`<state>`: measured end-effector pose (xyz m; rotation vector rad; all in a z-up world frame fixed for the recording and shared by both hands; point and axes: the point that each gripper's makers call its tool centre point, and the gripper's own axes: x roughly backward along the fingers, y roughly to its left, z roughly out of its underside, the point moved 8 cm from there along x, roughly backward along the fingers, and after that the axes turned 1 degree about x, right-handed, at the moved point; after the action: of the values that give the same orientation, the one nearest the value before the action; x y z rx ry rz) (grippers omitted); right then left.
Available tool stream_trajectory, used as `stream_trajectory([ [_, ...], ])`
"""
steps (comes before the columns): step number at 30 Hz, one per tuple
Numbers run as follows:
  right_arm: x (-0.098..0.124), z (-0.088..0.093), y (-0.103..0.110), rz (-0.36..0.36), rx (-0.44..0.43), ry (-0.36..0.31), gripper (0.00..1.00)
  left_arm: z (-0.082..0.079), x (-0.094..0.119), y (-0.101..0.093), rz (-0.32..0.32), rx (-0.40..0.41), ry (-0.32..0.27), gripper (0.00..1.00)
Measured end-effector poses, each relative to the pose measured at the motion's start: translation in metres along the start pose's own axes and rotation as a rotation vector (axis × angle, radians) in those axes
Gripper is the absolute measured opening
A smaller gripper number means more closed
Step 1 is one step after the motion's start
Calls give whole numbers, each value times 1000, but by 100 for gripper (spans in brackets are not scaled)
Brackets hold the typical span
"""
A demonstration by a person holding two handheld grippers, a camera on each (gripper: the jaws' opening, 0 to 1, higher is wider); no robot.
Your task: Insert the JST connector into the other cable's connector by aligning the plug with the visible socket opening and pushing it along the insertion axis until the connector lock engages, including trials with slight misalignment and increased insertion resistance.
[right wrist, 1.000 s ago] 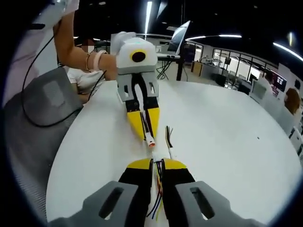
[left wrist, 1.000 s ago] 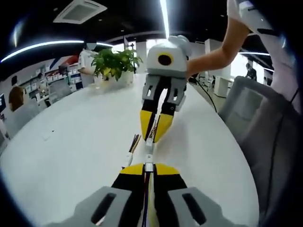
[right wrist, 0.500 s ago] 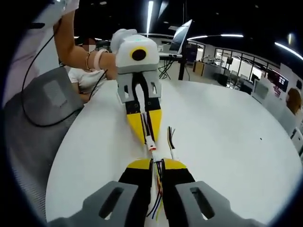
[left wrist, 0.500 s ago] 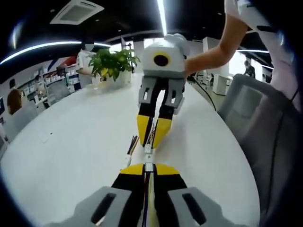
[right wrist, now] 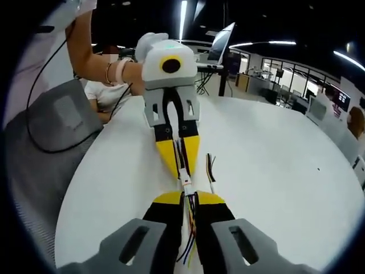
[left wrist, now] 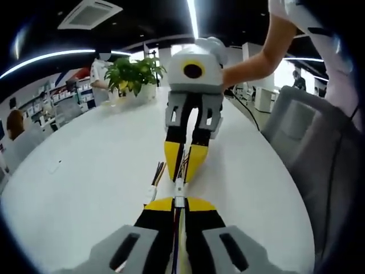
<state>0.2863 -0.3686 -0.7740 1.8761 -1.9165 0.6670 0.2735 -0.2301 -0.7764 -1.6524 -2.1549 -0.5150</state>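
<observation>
Tool tips nose to nose over a white surface (left wrist: 80,177), each clenched on its own cable end. In the left gripper view, left tool (left wrist: 178,204) rising from the bottom, yellow jaws pressed together on a thin bundle of coloured wires, a small white JST connector (left wrist: 179,188) poking out just past the tips. Facing it from above, right tool (left wrist: 182,169), yellow jaws likewise closed on wires, tips angled down at the connector and nearly touching it. Cannot tell from either view whether plug and socket have fully seated or only met.

In the right gripper view, same meeting from the other side: right tool (right wrist: 187,198) at the bottom with blue, red and yellow wires trailing back between its jaws, left tool (right wrist: 181,165) coming down from above, white connector (right wrist: 185,184) bridging the narrow gap between the two sets of tips.

Just beside the joint, lying loose on the surface, a spare cable (left wrist: 155,182) with a white end and dark, red and yellow leads; seen too in the right gripper view (right wrist: 210,171).

Farther out, a bare forearm (left wrist: 259,60) behind the right tool, a potted plant (left wrist: 132,74) at the far edge, a grey chair (left wrist: 316,171) alongside.
</observation>
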Motion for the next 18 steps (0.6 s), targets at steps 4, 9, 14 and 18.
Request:
stream_trajectory([
  [4,0,0,1,-5,9,0,3,0,0,-1,4,-19,-2,0],
  [9,-1,-2,4,-21,24,-6,3,-1,-1,-4,19,-43,-1,0],
  [14,0,-2,4,-22,35,-11,3,-3,-1,-4,17,-62,-9,0],
  [18,0,-3,6,-29,63,-2,3,-3,-2,-5,25,-62,-7,0],
])
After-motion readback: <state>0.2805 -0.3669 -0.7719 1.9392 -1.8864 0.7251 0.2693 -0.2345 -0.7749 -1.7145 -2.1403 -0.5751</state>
